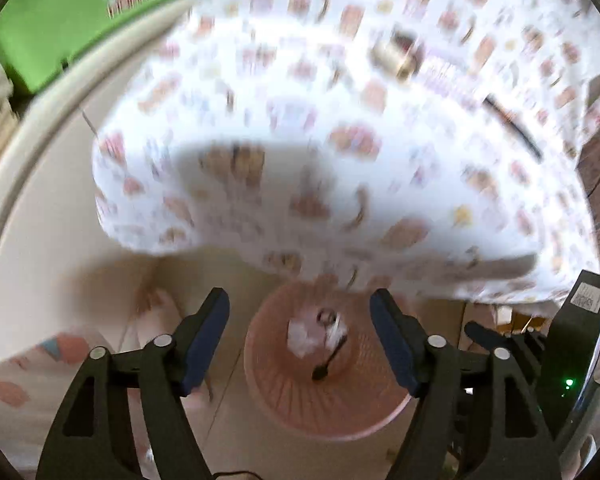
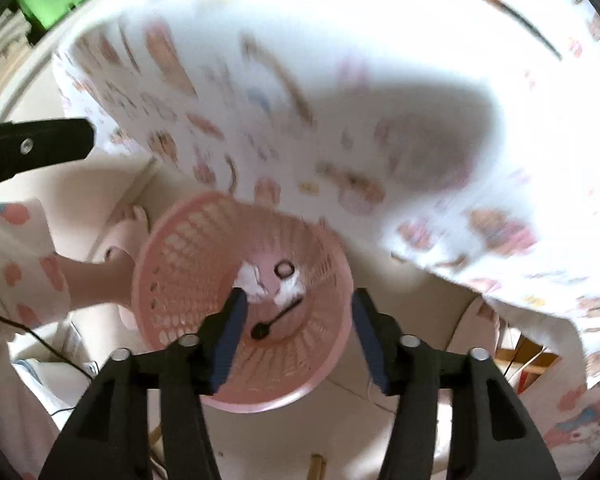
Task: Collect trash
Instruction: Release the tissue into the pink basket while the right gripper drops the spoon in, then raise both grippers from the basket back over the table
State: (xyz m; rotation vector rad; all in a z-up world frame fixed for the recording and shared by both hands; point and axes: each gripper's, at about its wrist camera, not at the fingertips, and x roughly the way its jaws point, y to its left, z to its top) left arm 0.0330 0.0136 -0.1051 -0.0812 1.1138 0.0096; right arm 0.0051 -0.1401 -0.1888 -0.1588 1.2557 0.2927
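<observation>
Both grippers point(image 1: 300, 336) point(image 2: 298, 338) spread wide, empty, above pink basket point(image 2: 172, 256); trash point(image 2: 256, 280) and black spoon point(image 2: 276, 316) inside. Right view only: leg point(image 2: 96, 280) beside basket (left view blurred there).

No readable text in either view. Left wrist view, lower right of frame: a white sticker point(image 1: 587, 298) on a black device point(image 1: 580, 344), w/ what looks like a small printed code, too small & blurred to read. Upper left: a green box point(image 1: 60, 28) w/ a daisy picture, no legible wording. The patterned tablecloth point(image 1: 340, 140) carries cartoon prints only, motion-blurred; any lettering can't be made out.
</observation>
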